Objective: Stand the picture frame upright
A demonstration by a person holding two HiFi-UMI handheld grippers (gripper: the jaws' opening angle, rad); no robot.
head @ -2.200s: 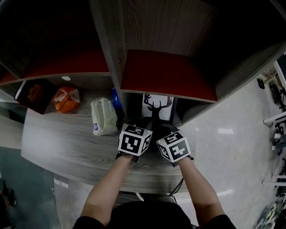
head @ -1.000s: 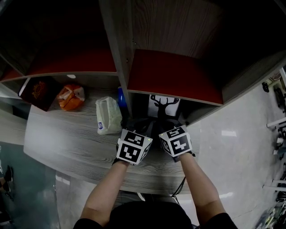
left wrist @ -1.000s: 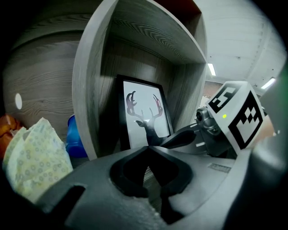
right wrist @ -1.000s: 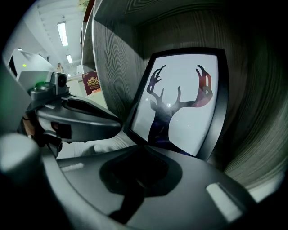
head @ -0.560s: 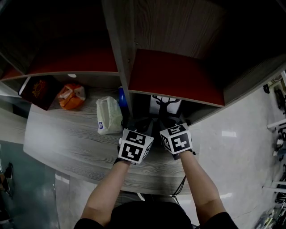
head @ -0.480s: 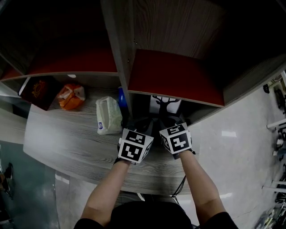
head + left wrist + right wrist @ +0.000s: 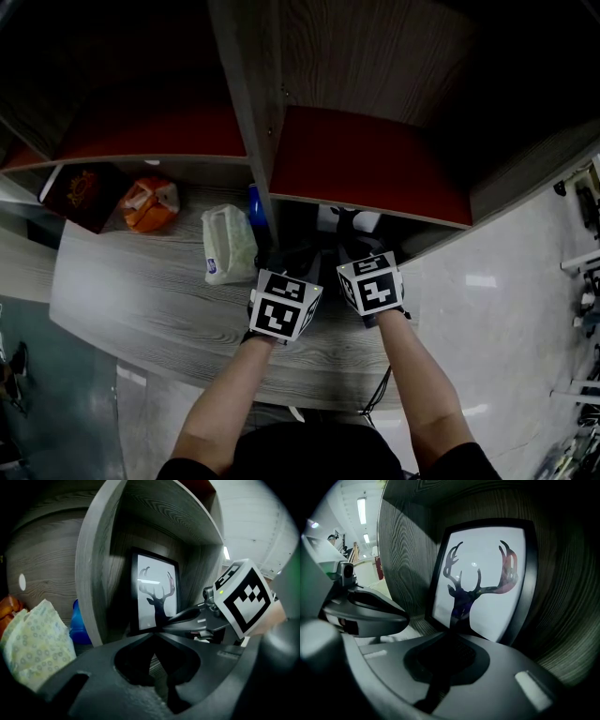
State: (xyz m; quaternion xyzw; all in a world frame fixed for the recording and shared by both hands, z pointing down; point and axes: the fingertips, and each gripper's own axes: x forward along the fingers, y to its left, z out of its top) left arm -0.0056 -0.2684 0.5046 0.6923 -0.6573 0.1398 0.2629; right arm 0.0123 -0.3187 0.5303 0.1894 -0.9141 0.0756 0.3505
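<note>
The black picture frame (image 7: 483,583) with a deer silhouette stands upright in the cubby and leans on its back wall. The left gripper view shows the frame (image 7: 154,595) too. In the head view only a sliver of the frame (image 7: 349,220) shows under the red shelf. My left gripper (image 7: 298,255) is shut and empty, just in front of the frame's left side; its closed tips (image 7: 153,630) point at the frame's lower edge. My right gripper (image 7: 349,246) is shut on nothing, and its tips (image 7: 451,631) sit close to the frame's bottom edge. I cannot tell whether either touches the frame.
A vertical grey divider (image 7: 246,122) bounds the cubby on the left, with a blue bottle (image 7: 255,204) and a white plastic bag (image 7: 225,244) beside it. Further left lie an orange packet (image 7: 150,204) and a dark box (image 7: 80,192). The red shelf (image 7: 366,164) overhangs the cubby.
Both grippers have edged a little forward toward the cubby. Less of the picture frame shows below the red shelf in the head view. Both grippers stay shut.
</note>
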